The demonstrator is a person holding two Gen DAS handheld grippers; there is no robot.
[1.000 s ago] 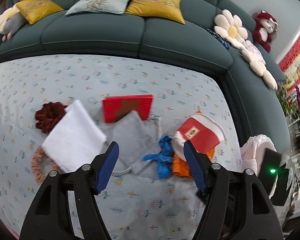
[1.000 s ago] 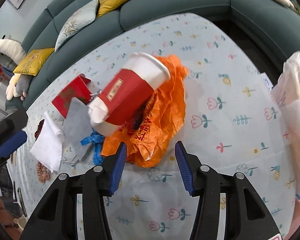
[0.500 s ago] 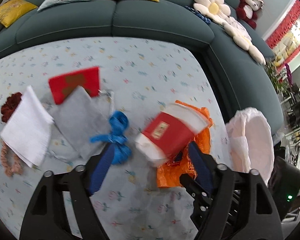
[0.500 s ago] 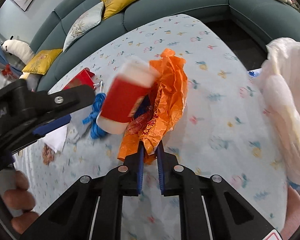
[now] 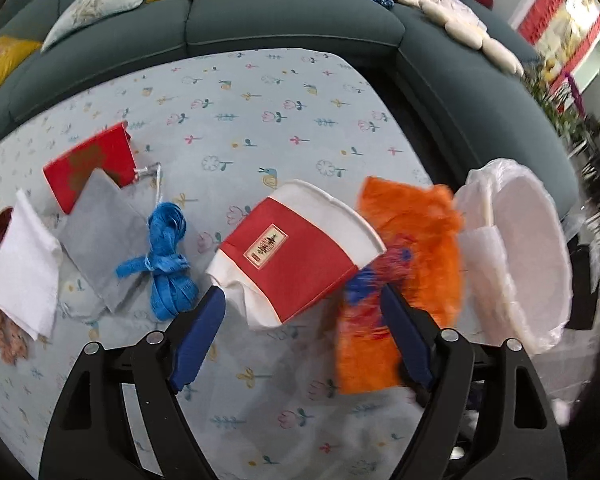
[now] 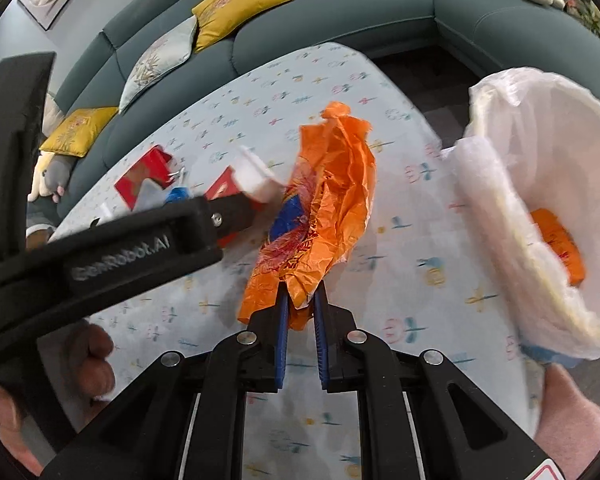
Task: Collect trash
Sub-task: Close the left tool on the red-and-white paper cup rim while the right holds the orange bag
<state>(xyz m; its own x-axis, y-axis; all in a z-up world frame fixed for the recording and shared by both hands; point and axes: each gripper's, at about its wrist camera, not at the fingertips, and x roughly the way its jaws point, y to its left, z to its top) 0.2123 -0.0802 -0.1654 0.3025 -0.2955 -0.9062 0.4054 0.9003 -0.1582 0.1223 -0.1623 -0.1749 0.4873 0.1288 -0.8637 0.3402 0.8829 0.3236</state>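
Note:
My right gripper (image 6: 300, 308) is shut on a crumpled orange plastic bag (image 6: 324, 208) and holds it up over the table, left of the white-lined trash bin (image 6: 540, 208). The bag also shows in the left wrist view (image 5: 404, 264), blurred. My left gripper (image 5: 304, 328) is open, its fingers either side of a red-and-white paper cup (image 5: 296, 256) lying on its side on the floral tablecloth. The bin shows at the right in the left wrist view (image 5: 528, 256). An orange scrap (image 6: 560, 244) lies inside the bin.
On the table's left lie a blue ribbon bundle (image 5: 166, 256), a grey cloth (image 5: 100, 236), a red box (image 5: 92, 164), a white cloth (image 5: 20, 272) and scrunchies. A teal sofa (image 5: 292, 16) with cushions wraps the far side.
My right gripper closed on the orange bag and lifted it toward the bin. My left gripper swung right and closer, from the cloths to the paper cup.

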